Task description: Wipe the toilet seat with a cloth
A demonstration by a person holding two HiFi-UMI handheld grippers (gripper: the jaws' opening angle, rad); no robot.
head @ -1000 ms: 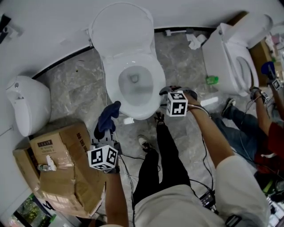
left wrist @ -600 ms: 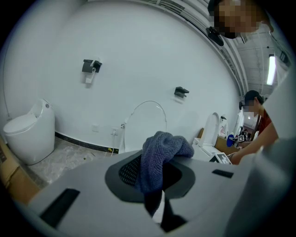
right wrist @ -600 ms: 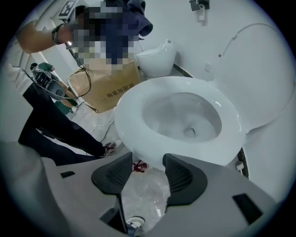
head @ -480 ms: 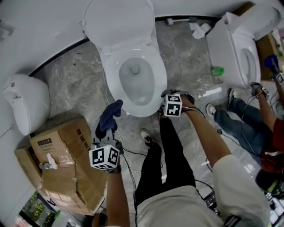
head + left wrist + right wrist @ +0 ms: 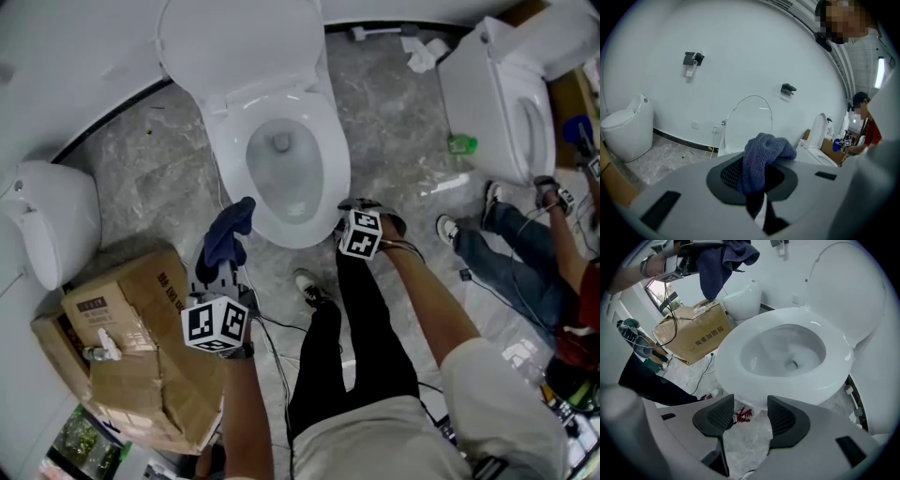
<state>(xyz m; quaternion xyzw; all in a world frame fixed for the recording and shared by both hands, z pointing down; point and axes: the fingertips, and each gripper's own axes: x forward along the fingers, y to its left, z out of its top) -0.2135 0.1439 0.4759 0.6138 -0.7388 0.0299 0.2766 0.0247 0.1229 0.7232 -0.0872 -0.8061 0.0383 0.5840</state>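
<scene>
A white toilet with its seat (image 5: 330,159) down and lid (image 5: 242,42) raised stands at top centre of the head view. My left gripper (image 5: 218,272) is shut on a dark blue cloth (image 5: 228,234), held in the air left of the bowl's front; in the left gripper view the cloth (image 5: 761,157) bulges out between the jaws. My right gripper (image 5: 367,204) hangs open and empty at the bowl's front right. In the right gripper view, the seat (image 5: 740,341) lies just beyond the spread jaws, and the cloth (image 5: 719,263) hangs at upper left.
A cardboard box (image 5: 127,328) sits at lower left, a floor-standing white fixture (image 5: 52,225) left of it. A second toilet (image 5: 506,94) stands at the right with another person (image 5: 534,253) beside it. Cables (image 5: 281,347) trail over the marble floor. My legs and shoe (image 5: 305,286) stand before the bowl.
The right gripper has drawn back and down from the bowl's right side to its front right. The left gripper with the cloth has stayed about where it was.
</scene>
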